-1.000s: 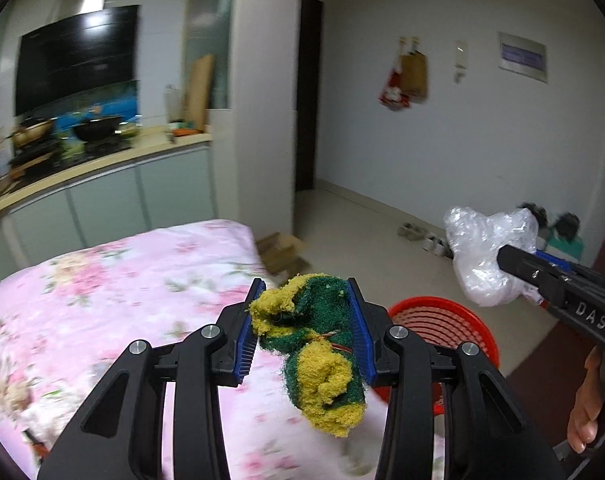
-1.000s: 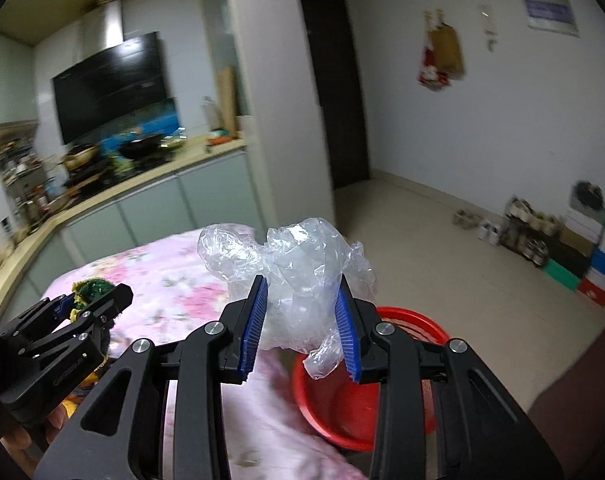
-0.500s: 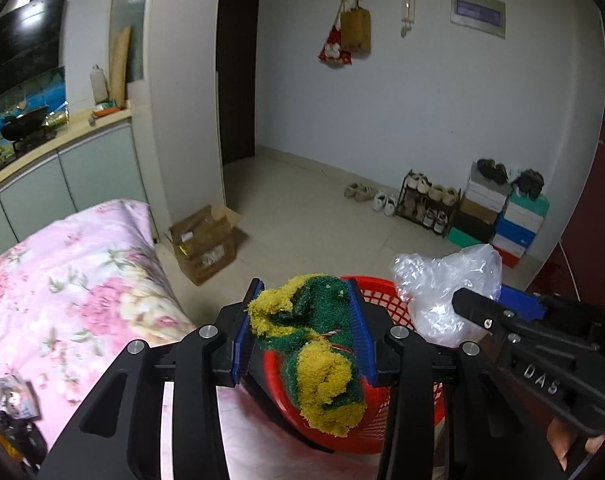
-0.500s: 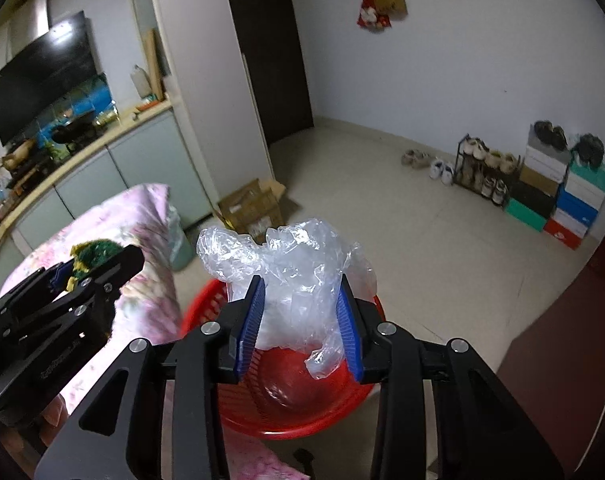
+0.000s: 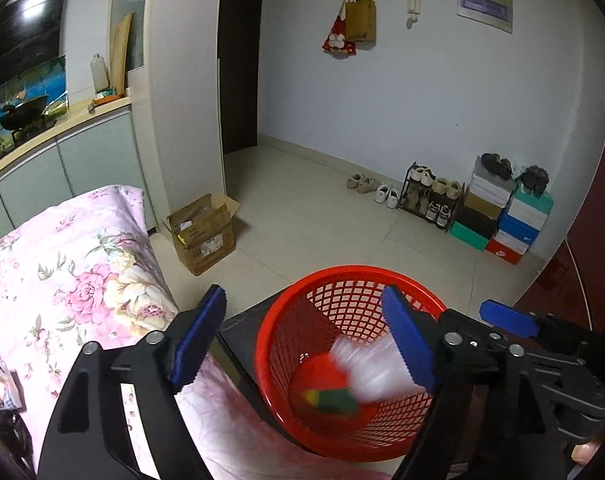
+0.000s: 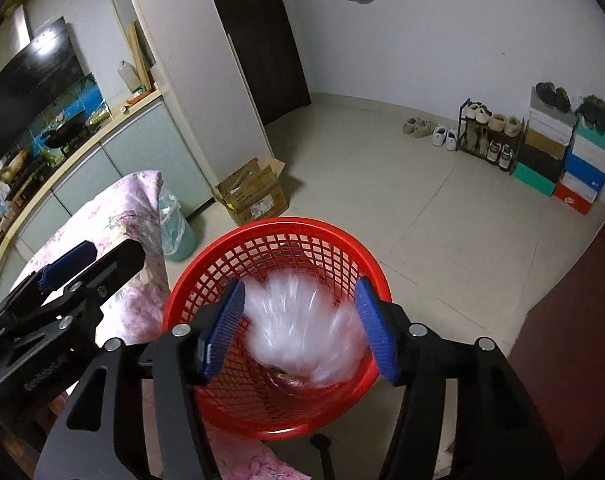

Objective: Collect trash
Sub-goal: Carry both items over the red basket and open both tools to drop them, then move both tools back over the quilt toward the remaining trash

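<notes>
1. Over the red basket (image 5: 344, 280): both grippers point down into its mouth. This is the release step, so keep both hands parked above the rim until the trash has settled.
2. Left gripper (image 5: 302, 338): jaws opening, already wide, nothing between the pads. The green-yellow scrubber (image 5: 331, 399) shows blurred low inside the basket, near the bottom.
3. Right gripper (image 6: 298, 328): jaws opening, pads apart. The clear plastic bag (image 6: 302, 326) shows as a motion-smeared blur between them, inside the basket's mouth; looks free of both pads, though the blur makes that hard to confirm.
4. My read: plastic film is light and clingy, so let the right jaws open fully before lifting, or it may snag on a serrated pad and come back out.
5. Basket stands just beside the pink floral cloth (image 5: 74, 264). Lift straight up when leaving and don't clip the rim; a light mesh basket could tip.
6. More trash may remain on the cloth at the lower left edge of the left view, but it's too dark to tell.
</notes>
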{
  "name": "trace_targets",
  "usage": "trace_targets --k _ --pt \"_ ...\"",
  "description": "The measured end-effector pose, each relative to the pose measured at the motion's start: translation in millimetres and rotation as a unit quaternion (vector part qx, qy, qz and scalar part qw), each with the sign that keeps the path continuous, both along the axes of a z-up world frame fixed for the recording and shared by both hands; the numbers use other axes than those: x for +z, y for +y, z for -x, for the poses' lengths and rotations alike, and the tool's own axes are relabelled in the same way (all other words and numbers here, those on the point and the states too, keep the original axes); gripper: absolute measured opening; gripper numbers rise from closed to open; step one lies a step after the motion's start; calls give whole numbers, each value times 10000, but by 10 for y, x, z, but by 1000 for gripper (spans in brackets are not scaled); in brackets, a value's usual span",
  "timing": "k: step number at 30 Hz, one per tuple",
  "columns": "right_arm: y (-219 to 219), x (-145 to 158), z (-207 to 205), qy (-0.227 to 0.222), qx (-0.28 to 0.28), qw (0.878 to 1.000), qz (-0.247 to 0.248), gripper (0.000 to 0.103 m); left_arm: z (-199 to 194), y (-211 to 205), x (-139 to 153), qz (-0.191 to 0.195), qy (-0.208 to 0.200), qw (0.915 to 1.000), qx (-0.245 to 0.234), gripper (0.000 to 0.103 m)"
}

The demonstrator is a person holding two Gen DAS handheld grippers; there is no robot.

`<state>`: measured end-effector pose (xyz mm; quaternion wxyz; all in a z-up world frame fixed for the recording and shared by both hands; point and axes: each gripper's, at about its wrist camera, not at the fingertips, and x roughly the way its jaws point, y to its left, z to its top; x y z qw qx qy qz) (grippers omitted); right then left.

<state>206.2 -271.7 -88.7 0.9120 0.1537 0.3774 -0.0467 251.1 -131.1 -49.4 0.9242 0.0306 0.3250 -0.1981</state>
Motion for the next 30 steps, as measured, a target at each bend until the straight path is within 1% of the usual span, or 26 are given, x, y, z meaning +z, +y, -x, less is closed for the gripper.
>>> trace_targets --k 3,7,10,12,18,21,25,30 --pt "-10 35 39 -52 -20 10000 -9 63 21 49 25 -8 -23 10000 55 82" --pt "-25 137 125 -194 -46 9998 -1 66 81 188 79 -58 -129 9997 187 84" --pt "-2 265 231 -369 -59 9993 67 68 130 330 141 -53 -166 9993 335 85" --pt "22 337 289 -486 -63 9987 115 71 187 434 196 -42 -235 9987 444 85" --pt "223 539 473 -802 130 9961 337 72 386 779 393 2 -385 9962 786 86" --pt "360 619 578 -952 262 9942 436 75 545 997 499 33 -522 9938 984 86" --pt "580 701 669 -1117 490 9914 479 78 739 1347 607 160 -581 9896 1306 86" --pt "892 755 736 -1222 875 9877 435 79 1000 1855 659 161 -584 9808 1854 86"
